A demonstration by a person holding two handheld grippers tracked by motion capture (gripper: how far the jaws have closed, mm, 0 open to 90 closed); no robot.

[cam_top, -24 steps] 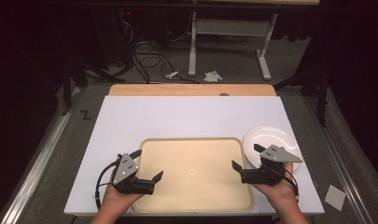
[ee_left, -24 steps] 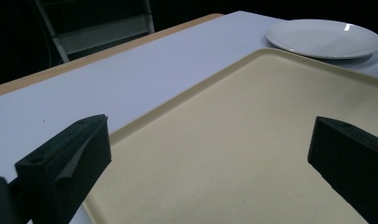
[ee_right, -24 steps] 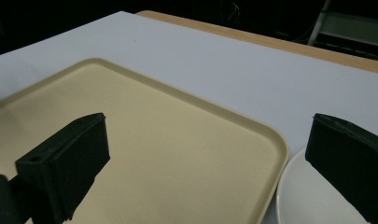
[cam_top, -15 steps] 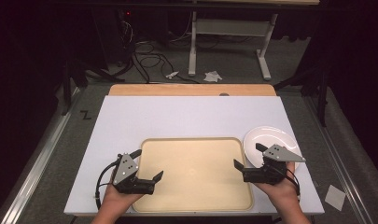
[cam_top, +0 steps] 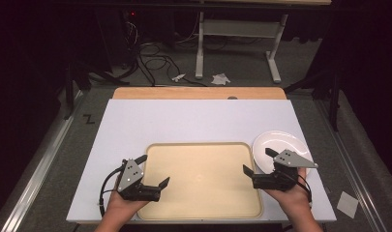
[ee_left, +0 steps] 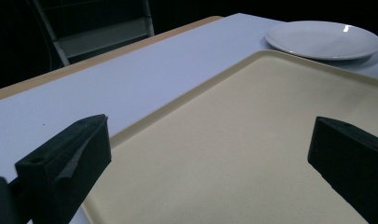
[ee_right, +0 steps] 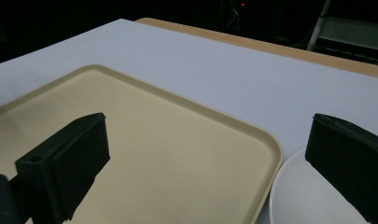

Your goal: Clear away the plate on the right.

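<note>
A person's two hands come in from the near edge of the bench (cam_top: 193, 121), each holding a two-jaw gripper over a beige tray (cam_top: 203, 179) that lies flat on the white bench top near the person's side. The tray is bare.

The left gripper (cam_top: 152, 170) sits at the tray's left rim, its jaws pointing inward over the tray. They stand wide apart with nothing between them; in the left gripper view one jaw hangs above the tray's rim and the other above its floor, with the tray surface showing through the gap.

The right gripper (cam_top: 259, 161) sits at the tray's right rim, also pointing inward. Its jaws are spread wide and hold nothing. In the right gripper view the one jaw is over the tray floor and the other over the white plate (ee_right: 303, 200), so the gap spans the tray's right rim.

That white plate (cam_top: 279, 147) rests on the bench just beside the tray's far right corner; whether plate and tray touch cannot be told. It appears bare as well. The right hand (cam_top: 293, 193) is just on the near side of it.

Beyond the white top, a strip of wood-coloured bench edge (cam_top: 198, 93) runs along the far side, and past it cables (cam_top: 150, 53) lie on a dark floor.
</note>
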